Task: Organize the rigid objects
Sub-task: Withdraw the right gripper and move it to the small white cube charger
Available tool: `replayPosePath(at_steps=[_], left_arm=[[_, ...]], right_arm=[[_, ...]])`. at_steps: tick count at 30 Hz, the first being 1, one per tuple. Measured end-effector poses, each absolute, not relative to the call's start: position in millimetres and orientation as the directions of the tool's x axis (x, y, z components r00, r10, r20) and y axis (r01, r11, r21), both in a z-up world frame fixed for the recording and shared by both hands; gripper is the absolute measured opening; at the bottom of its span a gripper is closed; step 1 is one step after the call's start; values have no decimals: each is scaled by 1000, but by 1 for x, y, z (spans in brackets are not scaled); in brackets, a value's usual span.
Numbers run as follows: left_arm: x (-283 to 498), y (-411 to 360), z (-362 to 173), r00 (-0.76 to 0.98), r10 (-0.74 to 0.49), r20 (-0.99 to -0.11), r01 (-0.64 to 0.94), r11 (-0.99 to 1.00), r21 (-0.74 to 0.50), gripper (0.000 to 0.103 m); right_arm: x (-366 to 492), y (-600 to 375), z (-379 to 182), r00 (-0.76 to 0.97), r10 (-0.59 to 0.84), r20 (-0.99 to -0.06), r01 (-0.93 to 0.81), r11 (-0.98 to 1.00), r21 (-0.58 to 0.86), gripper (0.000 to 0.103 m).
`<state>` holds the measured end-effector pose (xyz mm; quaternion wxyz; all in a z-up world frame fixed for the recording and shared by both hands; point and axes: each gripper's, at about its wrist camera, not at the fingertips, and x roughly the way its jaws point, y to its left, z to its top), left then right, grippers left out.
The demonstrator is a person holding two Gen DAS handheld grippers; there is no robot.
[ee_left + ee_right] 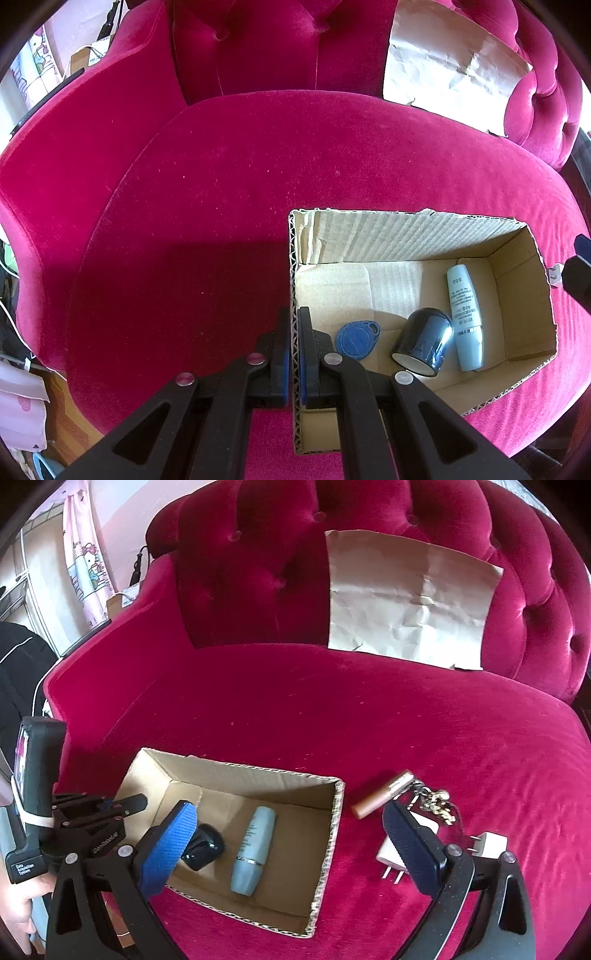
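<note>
An open cardboard box (406, 236) sits on the red velvet sofa seat (221, 184). My left gripper (294, 314) is shut on the box's left wall. Inside lie a blue key fob (356, 338), a dark glossy jar (424, 341) on its side and a pale blue bottle (465, 317). In the right wrist view my right gripper (288, 812) hangs open above the box's (258, 775) right part, holding nothing. Right of the box lie a wooden tube with a metal cap (380, 797), a gold chain (437, 801) and two white plug adapters (391, 853) (491, 843).
A creased brown paper sheet (406, 598) leans against the tufted backrest. The left gripper (122, 805) and a person's hand (22, 904) sit at the box's left end. Household clutter and a curtain (85, 561) stand beyond the left armrest.
</note>
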<state>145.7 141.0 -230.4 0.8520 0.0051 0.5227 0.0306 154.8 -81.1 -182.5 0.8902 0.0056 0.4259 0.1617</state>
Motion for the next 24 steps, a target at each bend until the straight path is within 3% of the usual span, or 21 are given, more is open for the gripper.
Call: replayPosePath(at_steps=[24], left_arm=[[147, 137, -232, 443, 71, -894, -52, 997, 54, 3]], right_arm=[[169, -208, -187, 623, 91, -777, -51, 996, 75, 103]])
